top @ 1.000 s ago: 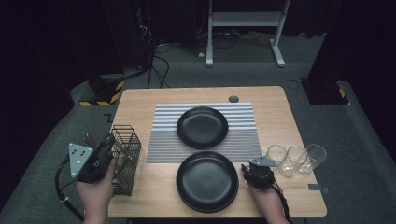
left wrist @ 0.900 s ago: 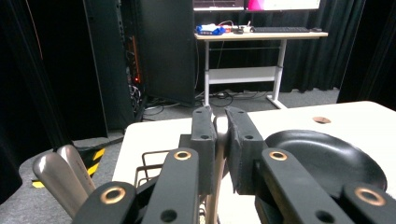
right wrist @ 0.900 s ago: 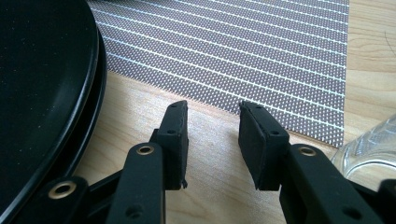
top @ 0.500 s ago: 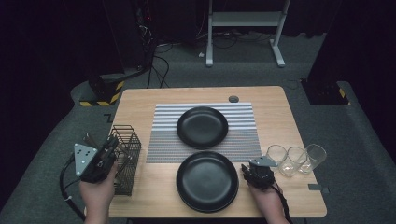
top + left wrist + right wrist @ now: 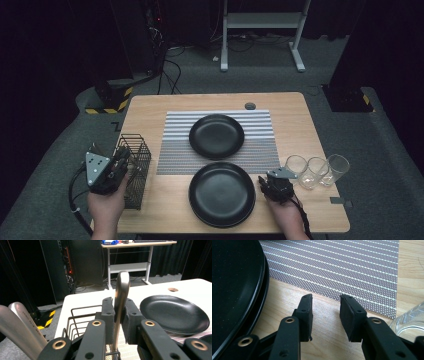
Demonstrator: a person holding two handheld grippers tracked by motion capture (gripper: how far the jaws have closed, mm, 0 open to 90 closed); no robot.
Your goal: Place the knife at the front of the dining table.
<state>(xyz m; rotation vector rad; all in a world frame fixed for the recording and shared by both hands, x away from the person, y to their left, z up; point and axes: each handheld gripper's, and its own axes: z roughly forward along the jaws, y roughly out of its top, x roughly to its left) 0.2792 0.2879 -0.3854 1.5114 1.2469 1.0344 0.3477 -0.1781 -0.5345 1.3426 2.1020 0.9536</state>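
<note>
Dark room, wooden table (image 5: pixel 300 107) with striped placemat (image 5: pixel 175 150). Two black plates (image 5: pixel 222 194) laid ready, three glasses (image 5: pixel 315 171) at right. Left gripper (image 5: pixel 119 315) clamped on a metal utensil handle (image 5: pixel 121 290), upright above wire caddy (image 5: pixel 134 165), likely for lifting out. Right gripper (image 5: pixel 325 315) parted, empty, resting beside the near plate.

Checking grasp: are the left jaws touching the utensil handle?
Touching. In the left gripper view the left gripper has both jaws pressed on the metal handle, no gap showing.
</note>
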